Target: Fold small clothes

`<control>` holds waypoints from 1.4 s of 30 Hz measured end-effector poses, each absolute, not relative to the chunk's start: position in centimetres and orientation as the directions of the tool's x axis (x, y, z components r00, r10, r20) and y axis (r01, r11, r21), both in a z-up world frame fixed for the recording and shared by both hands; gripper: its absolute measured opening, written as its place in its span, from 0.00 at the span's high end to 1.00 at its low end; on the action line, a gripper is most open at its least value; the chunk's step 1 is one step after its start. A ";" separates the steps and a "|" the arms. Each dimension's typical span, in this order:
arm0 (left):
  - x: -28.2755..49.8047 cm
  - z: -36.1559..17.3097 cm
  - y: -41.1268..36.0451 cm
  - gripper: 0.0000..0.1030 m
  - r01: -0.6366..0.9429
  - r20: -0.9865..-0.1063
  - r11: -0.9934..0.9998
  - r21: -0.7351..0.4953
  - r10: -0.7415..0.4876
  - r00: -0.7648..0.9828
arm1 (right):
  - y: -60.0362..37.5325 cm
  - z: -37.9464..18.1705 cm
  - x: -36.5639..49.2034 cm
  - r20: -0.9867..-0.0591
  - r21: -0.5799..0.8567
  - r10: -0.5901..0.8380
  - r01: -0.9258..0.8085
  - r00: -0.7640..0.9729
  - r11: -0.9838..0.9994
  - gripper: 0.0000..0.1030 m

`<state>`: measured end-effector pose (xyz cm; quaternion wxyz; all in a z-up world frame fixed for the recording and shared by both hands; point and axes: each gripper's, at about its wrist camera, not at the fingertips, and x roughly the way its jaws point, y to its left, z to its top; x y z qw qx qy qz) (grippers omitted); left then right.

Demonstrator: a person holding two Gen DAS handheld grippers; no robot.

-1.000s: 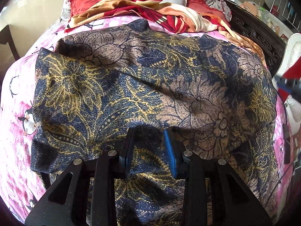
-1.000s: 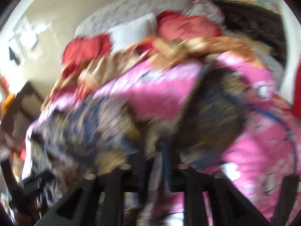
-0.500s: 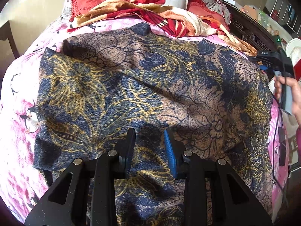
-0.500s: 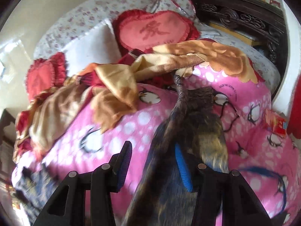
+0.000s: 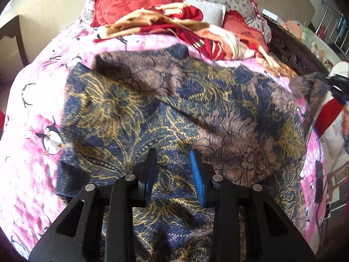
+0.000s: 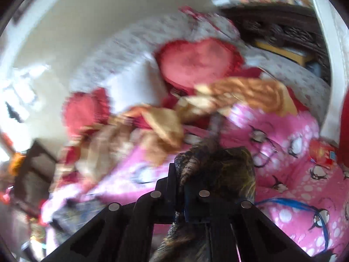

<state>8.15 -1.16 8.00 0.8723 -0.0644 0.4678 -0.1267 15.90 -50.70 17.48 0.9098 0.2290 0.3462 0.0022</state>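
Your left gripper [image 5: 173, 166] is held low over the near part of the patterned garment [image 5: 174, 109], aimed forward along the bed toward the pillows. Its fingers stand spread with a clear gap; the cloth shows between them, and nothing is pinched. Whether the tips touch the fabric cannot be told.

Your right gripper [image 6: 182, 181] is pressed together on a bunched corner of the same garment [image 6: 218, 166]; fabric bulges out above the closed fingers and hangs below them. In the left wrist view that gripper [image 5: 337, 85] sits at the far right edge, holding the lifted corner above the bed. The right wrist view is motion-blurred, so fine detail is lost.

The garment, blue and brown with gold floral print, lies spread across the pink penguin bedsheet [image 5: 32, 113]. Its long axis runs left to right across the bed, with the right end drawn upward. Beyond it lie a red-and-tan blanket [image 5: 185, 28] and a red heart-shaped cushion [image 5: 128, 2].
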 end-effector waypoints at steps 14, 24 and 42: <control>7.2 10.6 5.4 0.70 0.013 -0.749 0.956 -0.294 -0.239 0.618 | -23.8 16.7 7.0 -0.671 0.245 0.552 -0.554 0.496 0.796 0.95; 9.9 9.5 1.9 0.70 0.112 -0.763 0.956 -0.272 -0.284 0.581 | -28.4 11.0 5.1 -0.734 0.345 0.478 -0.341 0.483 0.874 0.64; 14.7 13.0 -2.2 0.92 0.206 -0.723 0.933 -0.295 -0.359 0.590 | -36.5 13.1 2.4 -0.675 0.392 0.405 -0.165 0.616 0.905 0.53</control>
